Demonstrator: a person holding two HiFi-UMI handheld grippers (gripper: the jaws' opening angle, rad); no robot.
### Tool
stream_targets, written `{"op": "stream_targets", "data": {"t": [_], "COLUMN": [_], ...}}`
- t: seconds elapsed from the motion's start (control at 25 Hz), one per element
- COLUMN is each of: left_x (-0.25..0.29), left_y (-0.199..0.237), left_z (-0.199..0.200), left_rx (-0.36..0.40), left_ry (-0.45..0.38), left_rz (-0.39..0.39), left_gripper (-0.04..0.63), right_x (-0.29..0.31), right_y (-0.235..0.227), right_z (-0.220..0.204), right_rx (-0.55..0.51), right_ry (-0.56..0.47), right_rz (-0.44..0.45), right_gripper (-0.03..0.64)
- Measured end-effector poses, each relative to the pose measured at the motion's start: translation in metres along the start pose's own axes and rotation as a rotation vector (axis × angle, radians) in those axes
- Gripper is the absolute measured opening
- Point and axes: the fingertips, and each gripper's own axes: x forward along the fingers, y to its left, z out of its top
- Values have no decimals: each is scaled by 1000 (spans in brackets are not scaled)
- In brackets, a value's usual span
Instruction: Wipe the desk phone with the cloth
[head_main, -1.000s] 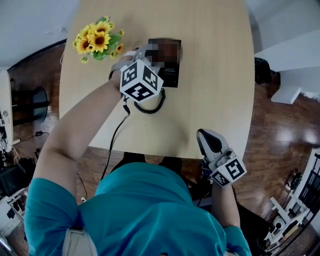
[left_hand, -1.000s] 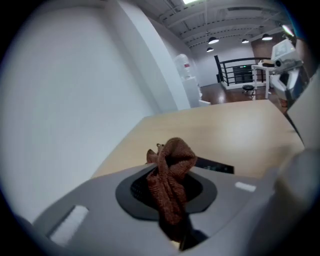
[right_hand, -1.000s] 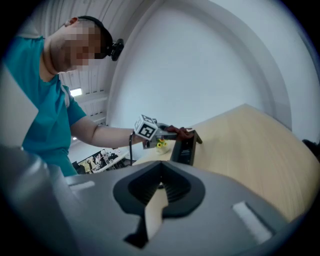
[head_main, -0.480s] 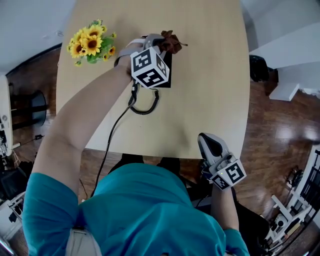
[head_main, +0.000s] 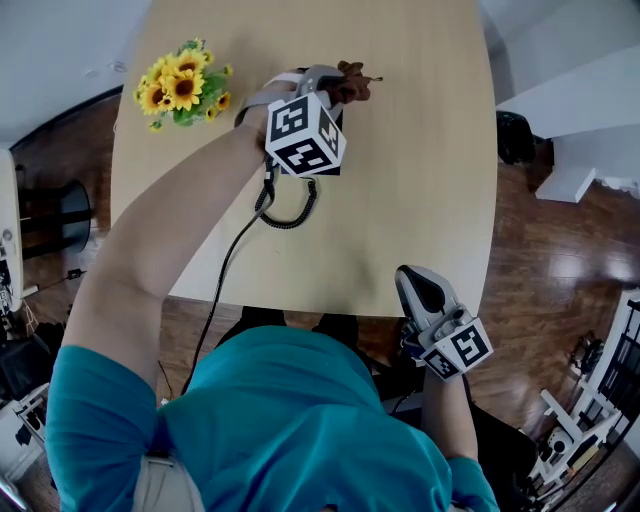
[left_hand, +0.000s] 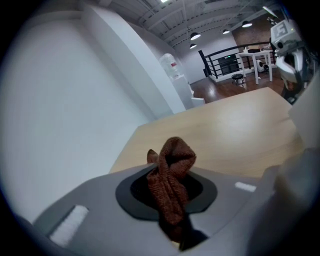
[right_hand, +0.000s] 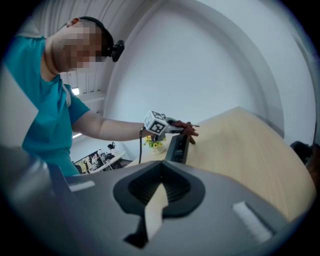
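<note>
Cloth (left_hand: 170, 175) clamped in left hand-held gripper (head_main: 335, 88), at far end of phone (right_hand: 176, 148) on worktop (head_main: 420, 180). Right hand-held gripper (head_main: 418, 280) jaws together, empty, at worktop's near edge. Risks I judge: unbraced phone sliding under wipe pressure; coiled cord (head_main: 290, 215) snagging.

Looks like an open-plan office, kinda loft style: light wood desk (head_main: 420, 180) with a desk phone (right_hand: 176, 147) and sunflowers (head_main: 180, 90), dark wood floor (head_main: 560, 270) around the desk, and beyond the desk a water cooler (left_hand: 172, 67), black railing (left_hand: 225, 62) and pendant lamps (left_hand: 195, 36).
</note>
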Motion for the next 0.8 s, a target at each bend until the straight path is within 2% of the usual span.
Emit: {"op": "stream_targets", "data": {"t": [0.16,0.4,0.6,0.8], "left_x": [-39,-42,-13,7], "left_y": [13,-18,-30,-39], "left_z": [-30,-65,-49,-16], "left_rx": [-35,33,40,95], "left_ry": [4,75,79,49], "left_rz": [16,-21,-22,-12], "left_gripper": [77,77,77,77], "right_x": [1,2,-1,-2], "right_y": [-4,-9,-14,-14], "right_z": [6,13,15,10], "right_rx": [-12,-22,-28,-26], "right_ry": [-13,-23,-21,-9], "right_rz": [-7,-12,-28,-29], "right_gripper": [2,2,2,2]}}
